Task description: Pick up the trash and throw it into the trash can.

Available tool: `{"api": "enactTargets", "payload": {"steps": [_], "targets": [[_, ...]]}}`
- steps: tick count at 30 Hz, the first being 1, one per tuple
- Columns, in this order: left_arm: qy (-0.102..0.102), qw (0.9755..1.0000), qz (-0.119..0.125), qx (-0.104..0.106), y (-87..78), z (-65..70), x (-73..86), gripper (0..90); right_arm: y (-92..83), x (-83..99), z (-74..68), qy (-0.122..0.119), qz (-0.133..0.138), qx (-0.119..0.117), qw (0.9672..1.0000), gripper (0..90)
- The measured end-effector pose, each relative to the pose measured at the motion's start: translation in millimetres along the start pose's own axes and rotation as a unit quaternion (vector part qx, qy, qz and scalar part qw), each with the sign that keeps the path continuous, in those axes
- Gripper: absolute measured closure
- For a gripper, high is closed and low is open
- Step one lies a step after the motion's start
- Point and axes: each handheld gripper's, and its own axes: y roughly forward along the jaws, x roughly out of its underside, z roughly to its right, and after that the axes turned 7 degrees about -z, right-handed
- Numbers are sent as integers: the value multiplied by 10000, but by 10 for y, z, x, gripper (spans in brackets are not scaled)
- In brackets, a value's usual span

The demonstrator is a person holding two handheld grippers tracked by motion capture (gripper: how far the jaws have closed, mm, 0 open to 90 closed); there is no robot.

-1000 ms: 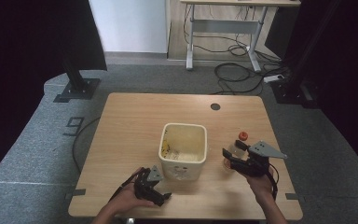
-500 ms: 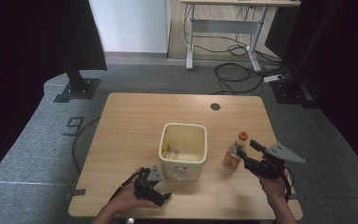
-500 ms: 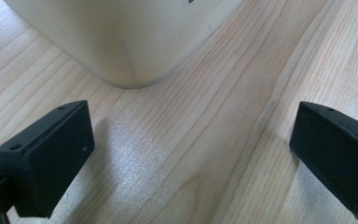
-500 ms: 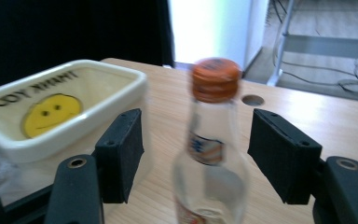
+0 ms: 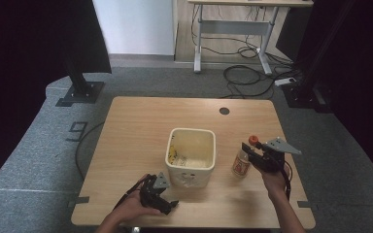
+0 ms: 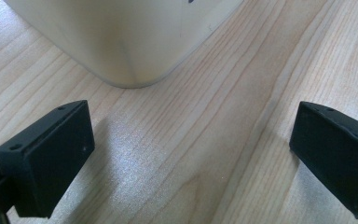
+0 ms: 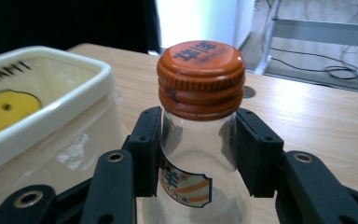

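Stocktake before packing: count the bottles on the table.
1. The bottle stands right of the bin, its neck clamped in the right gripper. The bin's inside may hide more.

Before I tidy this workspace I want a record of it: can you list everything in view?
Bottle: one, clear glass, orange cap, striped label; upright on the table right of the tub.
Tub: one, cream, square, open-topped; mid-table, something yellow inside.
Table: one, light wood, dark round hole near its far edge.
Desk frame: one, grey; beyond the table.
Cables: several, black; on the floor behind.
Stand base: one, black; far left floor.
Left gripper: black, jaws wide apart above bare wood beside the tub's corner.
Right gripper: black, jaws just closed on the bottle's neck.
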Motion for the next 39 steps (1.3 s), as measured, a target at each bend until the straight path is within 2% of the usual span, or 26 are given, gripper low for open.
{"api": "enactTargets", "payload": {"steps": [1, 4, 6, 12, 13, 14, 17, 19, 26, 29, 39], "targets": [[1, 10000, 1, 2, 0, 0, 0, 0, 10, -32, -37, -133, -94, 125, 9998, 555], [1, 10000, -1, 3, 0, -1, 0, 0, 7, -57, -61, -148, -158, 162, 9996, 558], [1, 10000, -1, 0, 0, 0, 0, 0, -38, -112, -111, -208, -48, 190, 9996, 559], [3, 10000, -1, -1, 0, -1, 0, 0, -249, -410, -257, -313, 425, -43, 9986, 561], [3, 10000, -1, -1, 0, -1, 0, 0, -249, -410, -257, -313, 425, -43, 9986, 561], [4, 10000, -1, 0, 0, -1, 0, 0, -322, -538, -329, -396, 576, -156, 9974, 561], [-6, 10000, -1, 3, 0, 1, 0, 0, -374, -640, -394, -453, 676, -255, 9964, 561], [-8, 10000, 0, 2, 0, 1, 0, 0, -421, -774, -499, -561, 789, -347, 9947, 562], [5, 10000, -7, 2, -1, -1, 0, 0, -405, -937, -655, -612, 876, -485, 9931, 563], [3, 10000, -9, -3, -1, -1, 0, 0, -372, -1055, -768, -651, 940, -643, 9914, 563], [3, 10000, -9, -3, -1, 0, 0, 0, -345, -1229, -918, -745, 1054, -689, 9892, 564]]}}
